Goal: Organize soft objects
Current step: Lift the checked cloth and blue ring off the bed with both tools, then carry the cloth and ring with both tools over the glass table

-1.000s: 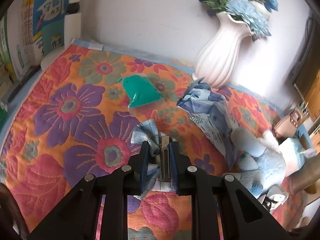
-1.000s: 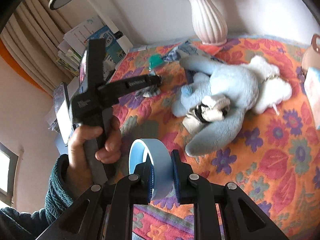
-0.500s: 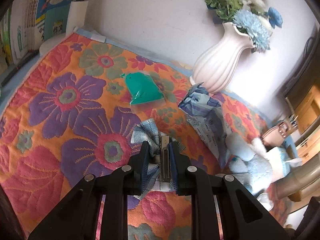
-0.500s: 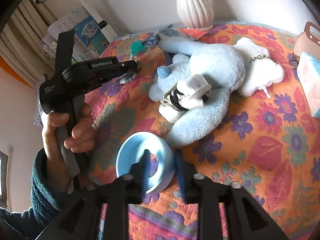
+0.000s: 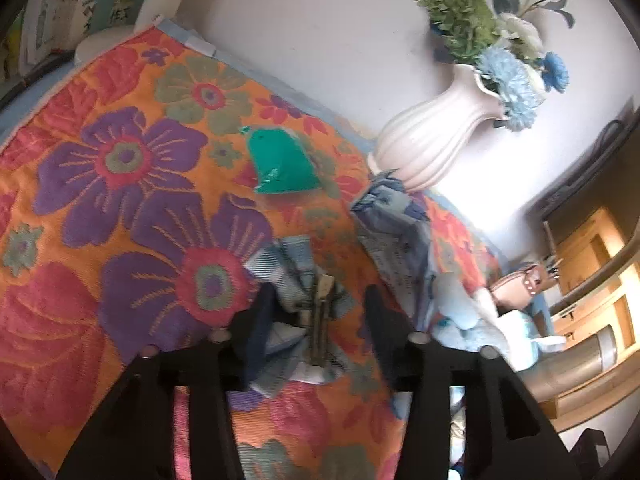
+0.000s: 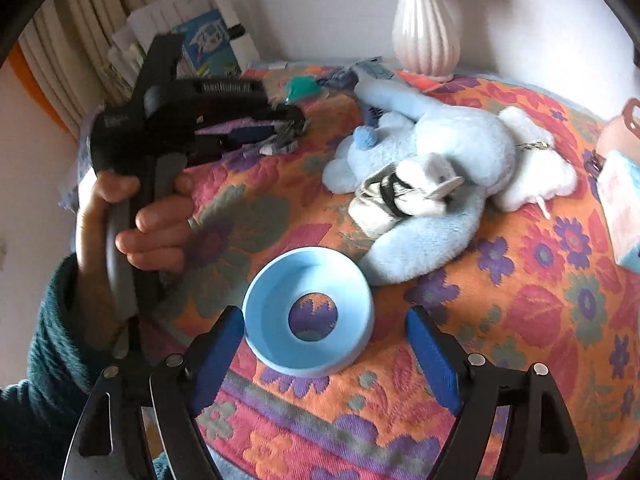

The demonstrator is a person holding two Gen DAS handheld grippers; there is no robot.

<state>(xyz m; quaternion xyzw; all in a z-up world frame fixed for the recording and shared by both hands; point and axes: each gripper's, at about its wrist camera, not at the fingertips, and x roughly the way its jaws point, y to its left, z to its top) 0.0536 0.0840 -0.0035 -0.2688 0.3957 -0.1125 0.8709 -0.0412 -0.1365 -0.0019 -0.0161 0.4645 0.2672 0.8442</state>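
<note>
Now both tools are opening: right tool (image 6: 324,334) around blue ring (image 6: 308,312).

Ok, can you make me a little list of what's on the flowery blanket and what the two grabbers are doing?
surface: flowery blanket
left gripper: jaws opening, plaid cloth between them, lying on the blanket
right gripper: jaws opening, blue ring between them, flat on the blanket, pads clear of it
plush toy: pale blue, lying beyond the ring
green bag: beyond the cloth
vase: white, with flowers, by the wall
</note>
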